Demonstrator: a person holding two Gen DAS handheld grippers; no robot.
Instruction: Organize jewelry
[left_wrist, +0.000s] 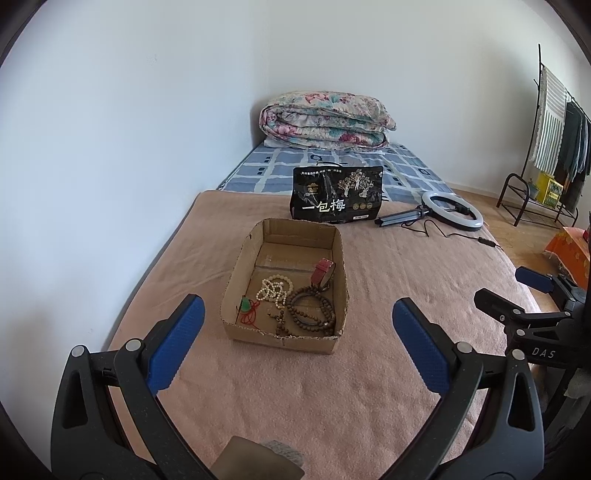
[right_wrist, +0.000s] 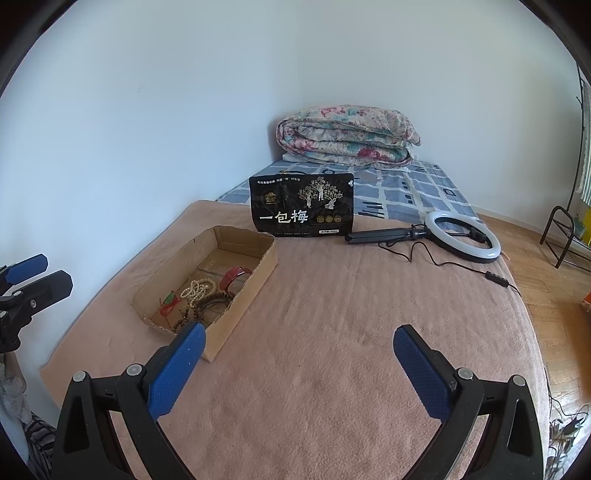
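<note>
Left wrist view: cardboard box (left_wrist: 286, 286) stands open-topped on the pink blanket (left_wrist: 295, 387) of the bed, straight ahead of the left gripper (left_wrist: 295, 325).
Jewelry location: all pieces seen lie inside the box, bunched at its near end: pearl necklace (left_wrist: 274, 290), brown bead strands (left_wrist: 314, 312), red-strapped watch (left_wrist: 323, 271) and a green pendant on red cord (left_wrist: 246, 307). None shows on the blanket outside it.
Left gripper state: fingers spread wide, nothing between them, held clear above the blanket short of the box.
Right gripper (right_wrist: 299, 350) state: fingers likewise spread and empty; the left one overlaps the box's near corner in the right wrist view, contact not determinable.
Surroundings: black snack bag (left_wrist: 337, 195) stands behind the box; ring light (left_wrist: 452, 211) lies to the right; folded quilt (left_wrist: 327, 120) at the bed's far end.
Step in hand, as judged: indeterminate. The scene fits the pieces already gathered into the box, or a tangled pile awaiting sorting.
Next move, as judged: none can be prescribed; any pick among the strands would require a narrow, careful pinch, since the beads overlap and could drag one another.
</note>
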